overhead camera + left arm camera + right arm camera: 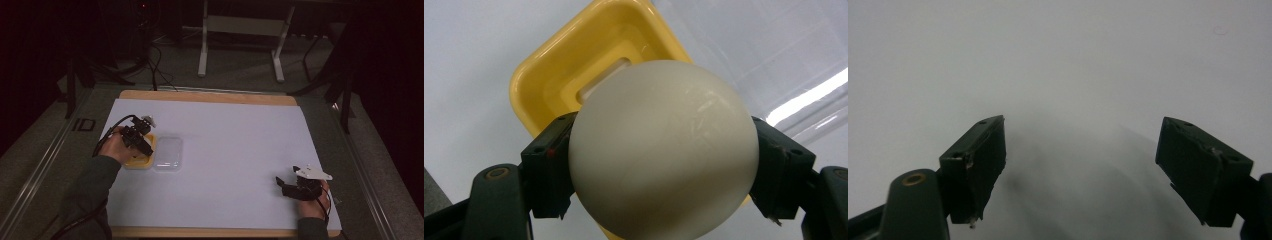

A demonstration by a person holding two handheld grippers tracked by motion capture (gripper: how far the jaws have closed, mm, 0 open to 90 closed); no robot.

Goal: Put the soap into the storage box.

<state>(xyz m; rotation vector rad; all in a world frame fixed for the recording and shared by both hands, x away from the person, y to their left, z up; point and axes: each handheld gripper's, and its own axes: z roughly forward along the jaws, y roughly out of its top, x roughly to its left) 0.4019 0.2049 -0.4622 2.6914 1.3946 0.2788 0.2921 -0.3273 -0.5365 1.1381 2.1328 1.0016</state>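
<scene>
A white egg-shaped ball point(664, 150) is clamped between the black jaws of my left gripper point(664, 165), held just above a yellow rectangular tray point(574, 65). From above, the left gripper point(142, 142) hovers over that yellow tray point(135, 162) at the table's left. A clear plastic lid point(168, 154) lies flat right beside the tray. My right gripper point(281, 184) rests low at the front right, open, with bare white sheet between its jaws point(1083, 165).
A white sheet point(235, 150) covers the wooden table point(210, 96). Cables trail from both grippers. Beyond the far edge stand a white metal frame point(240, 30) and dark tripod legs on the floor.
</scene>
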